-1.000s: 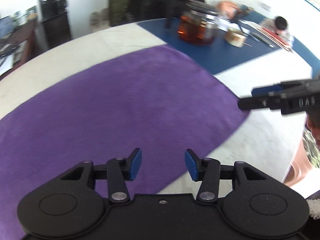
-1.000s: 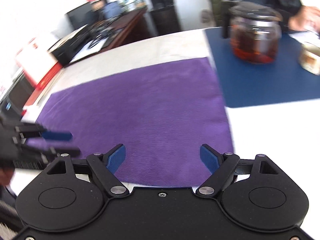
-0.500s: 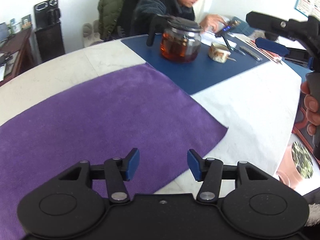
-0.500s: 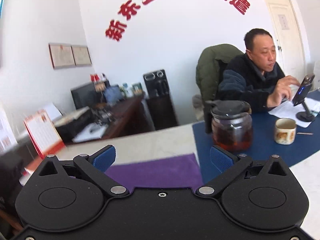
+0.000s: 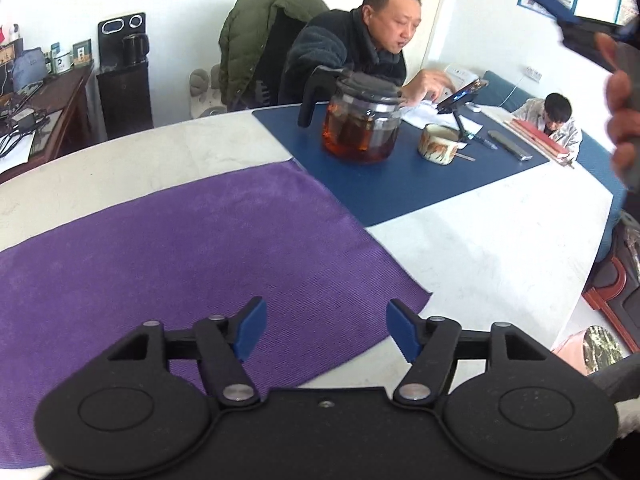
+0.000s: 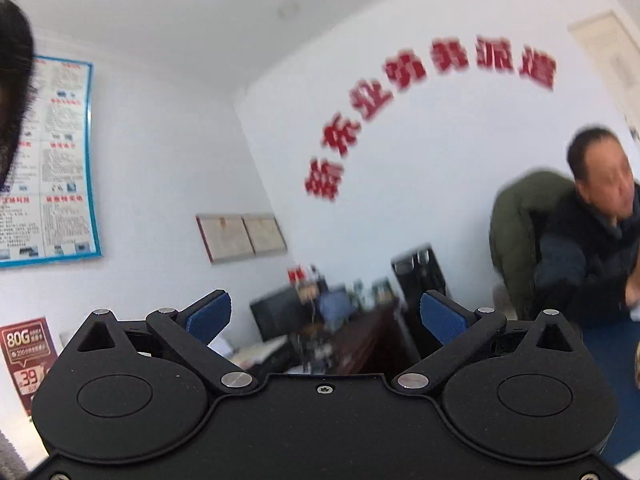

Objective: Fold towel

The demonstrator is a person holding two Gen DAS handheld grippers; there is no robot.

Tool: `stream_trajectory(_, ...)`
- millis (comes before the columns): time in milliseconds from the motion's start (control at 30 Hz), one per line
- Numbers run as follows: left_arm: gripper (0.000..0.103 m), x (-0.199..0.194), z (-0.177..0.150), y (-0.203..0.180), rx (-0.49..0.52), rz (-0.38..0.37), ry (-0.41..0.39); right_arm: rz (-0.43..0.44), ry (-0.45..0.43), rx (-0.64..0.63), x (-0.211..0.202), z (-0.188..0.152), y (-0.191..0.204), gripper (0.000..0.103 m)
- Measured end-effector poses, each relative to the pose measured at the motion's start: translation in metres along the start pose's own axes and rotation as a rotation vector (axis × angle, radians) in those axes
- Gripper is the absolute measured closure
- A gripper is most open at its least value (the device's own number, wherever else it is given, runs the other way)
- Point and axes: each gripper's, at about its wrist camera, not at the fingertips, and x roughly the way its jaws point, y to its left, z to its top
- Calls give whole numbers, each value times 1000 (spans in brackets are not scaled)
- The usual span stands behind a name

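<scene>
The purple towel (image 5: 192, 256) is ribbed matt cloth on a pale, mottled stone-like table (image 5: 500, 248); the teapot (image 5: 360, 128) is glossy glass.

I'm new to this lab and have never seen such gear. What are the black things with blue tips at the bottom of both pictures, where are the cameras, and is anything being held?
No robot here: a person holds a two-finger gripper in each hand, and a fisheye camera on each looks forward along its fingers. The left wrist view shows the left gripper above a purple towel lying flat on a white table. Its blue pads have just been opening, with nothing between them. Farther back, a blue mat carries a glass teapot and a cup. At that view's top right, the person's hand holds the right gripper. The right wrist view is tilted up at the wall; the right gripper is wide open and empty.
</scene>
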Motion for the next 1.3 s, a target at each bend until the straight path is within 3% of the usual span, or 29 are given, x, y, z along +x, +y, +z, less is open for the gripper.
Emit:
stream_trajectory(100, 37, 7, 3, -12, 43, -19, -4, 35, 128, 66, 24, 5, -14, 0)
stream_trajectory(167, 38, 17, 6, -23, 84, -45, 6, 14, 135, -44, 27, 4, -8, 0)
stream_trajectory(233, 37, 33, 8, -33, 126, -58, 34, -59, 170, -235, 29, -6, 1, 0)
stream_trajectory(400, 38, 81, 14, -55, 207, -102, 110, -308, 620, -529, 61, -61, -8, 0)
stream_trajectory(467, 39, 101, 15, -63, 237, -116, 143, -356, 748, -568, 68, -79, -19, 0)
stream_trajectory(533, 40, 118, 16, -68, 262, -131, 165, -371, 792, -533, 69, -85, -29, 0)
stream_trajectory(633, 51, 136, 15, -72, 293, -151, 185, -387, 834, -421, 71, -80, -52, 0)
stream_trajectory(733, 65, 149, 14, -75, 306, -163, 203, -377, 853, -293, 67, -78, -74, 0)
stream_trajectory(900, 77, 165, 11, -75, 338, -151, 234, -325, 875, -60, 69, -79, -109, 0)
stream_trajectory(1133, 83, 174, 8, -77, 397, -134, 225, -260, 928, 1, 93, -98, -123, 0)
stream_trajectory(1300, 92, 176, 8, -73, 398, -131, 225, -188, 984, -39, 119, -117, -123, 0)
